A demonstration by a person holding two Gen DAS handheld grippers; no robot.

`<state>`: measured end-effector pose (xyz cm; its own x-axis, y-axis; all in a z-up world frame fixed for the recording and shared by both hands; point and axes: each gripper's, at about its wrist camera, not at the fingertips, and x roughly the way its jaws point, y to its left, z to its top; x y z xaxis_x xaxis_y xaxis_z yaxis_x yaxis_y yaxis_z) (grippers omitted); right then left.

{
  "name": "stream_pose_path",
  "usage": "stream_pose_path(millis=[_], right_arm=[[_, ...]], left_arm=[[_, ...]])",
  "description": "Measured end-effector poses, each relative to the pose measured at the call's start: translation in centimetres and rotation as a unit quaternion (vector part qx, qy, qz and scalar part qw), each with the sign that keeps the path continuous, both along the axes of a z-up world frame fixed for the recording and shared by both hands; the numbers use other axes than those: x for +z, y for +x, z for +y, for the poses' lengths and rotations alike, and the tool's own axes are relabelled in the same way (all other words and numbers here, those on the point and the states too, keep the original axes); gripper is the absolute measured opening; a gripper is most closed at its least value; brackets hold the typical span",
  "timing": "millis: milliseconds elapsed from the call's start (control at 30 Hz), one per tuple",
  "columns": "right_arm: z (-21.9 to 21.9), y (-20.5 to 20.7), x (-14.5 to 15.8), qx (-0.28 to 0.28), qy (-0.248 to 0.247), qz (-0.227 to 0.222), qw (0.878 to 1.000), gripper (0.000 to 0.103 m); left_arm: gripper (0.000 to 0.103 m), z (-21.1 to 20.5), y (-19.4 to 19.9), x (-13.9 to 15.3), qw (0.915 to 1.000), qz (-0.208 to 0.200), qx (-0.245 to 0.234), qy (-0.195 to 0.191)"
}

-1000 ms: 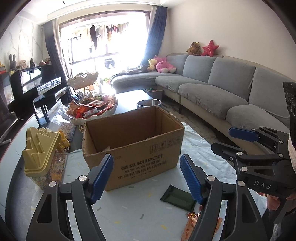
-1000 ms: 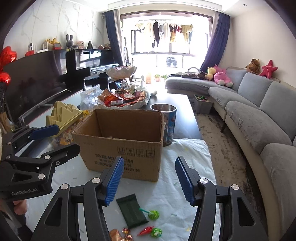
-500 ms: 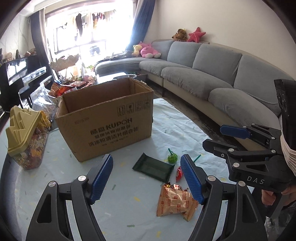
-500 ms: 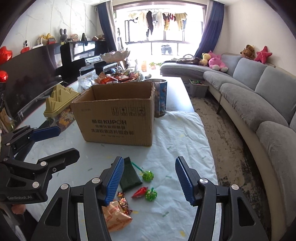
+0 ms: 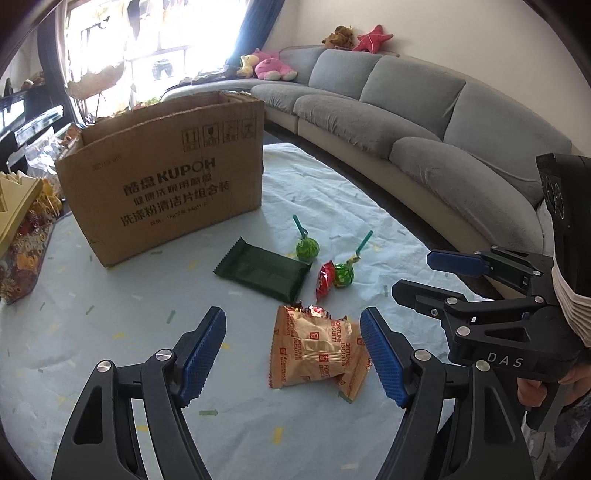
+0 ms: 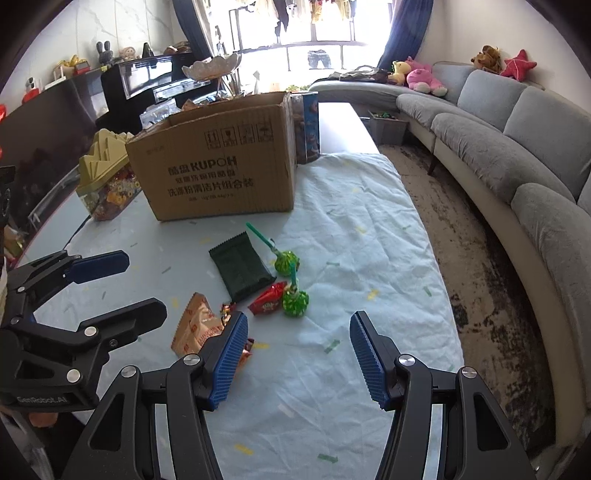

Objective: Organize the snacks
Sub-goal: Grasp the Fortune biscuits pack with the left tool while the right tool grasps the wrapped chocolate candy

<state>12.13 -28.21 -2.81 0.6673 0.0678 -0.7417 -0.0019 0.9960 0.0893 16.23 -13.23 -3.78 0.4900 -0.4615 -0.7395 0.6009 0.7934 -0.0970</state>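
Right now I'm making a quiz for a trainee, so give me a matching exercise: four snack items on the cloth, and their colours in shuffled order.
Things:
1. flat wrapper
2. biscuit packets
3. small candy
4. lollipops

Colours:
A. red
B. dark green
C. bright green with teal sticks
D. orange-gold

Pairs: 1-B, 2-D, 3-A, 4-C

A home living room: curved grey sofa (image 6: 517,147), plush toys (image 6: 421,75), piano (image 6: 144,79), hanging laundry (image 6: 295,9).
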Motion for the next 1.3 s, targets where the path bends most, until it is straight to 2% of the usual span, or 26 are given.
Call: stream_pose_path(millis=[300,767,867,900,1100,1300], right_arm=[[-0.3,-0.7,-2.3,-0.012,0.004,0.031,0.999,0.059],[0.0,-0.6,-3.8,-0.015,-0.001,0.055,0.998,0.059],[-0.1,-0.5,-4.1,-0.018,-0.002,0.06,0.998,0.059],[-0.1,-0.4,-4.1,-0.018,-0.001,0.062,0.998,0.059],[0.0,-0.4,-4.2,-0.015,0.0,0.065,0.998,0.059],[0.4,-0.2,-4.0,-0.008,0.006,0.067,0.998,0.059]], left_arm=[[0.075,-0.9,0.3,-2.9,0.999,0.035,-0.027,0.002],[0.075,-1.2,1.5,-4.9,0.997,0.064,-0.039,-0.02],[0.061,-1.3,1.6,-5.4,0.9953,0.078,-0.05,-0.028],[0.053,-1.4,1.5,-5.5,0.9948,0.083,-0.053,-0.028],[0.046,-1.2,1.3,-5.4,0.9949,0.083,-0.049,-0.031],[0.045,-0.1,0.6,-4.0,0.9966,0.066,-0.036,-0.032]])
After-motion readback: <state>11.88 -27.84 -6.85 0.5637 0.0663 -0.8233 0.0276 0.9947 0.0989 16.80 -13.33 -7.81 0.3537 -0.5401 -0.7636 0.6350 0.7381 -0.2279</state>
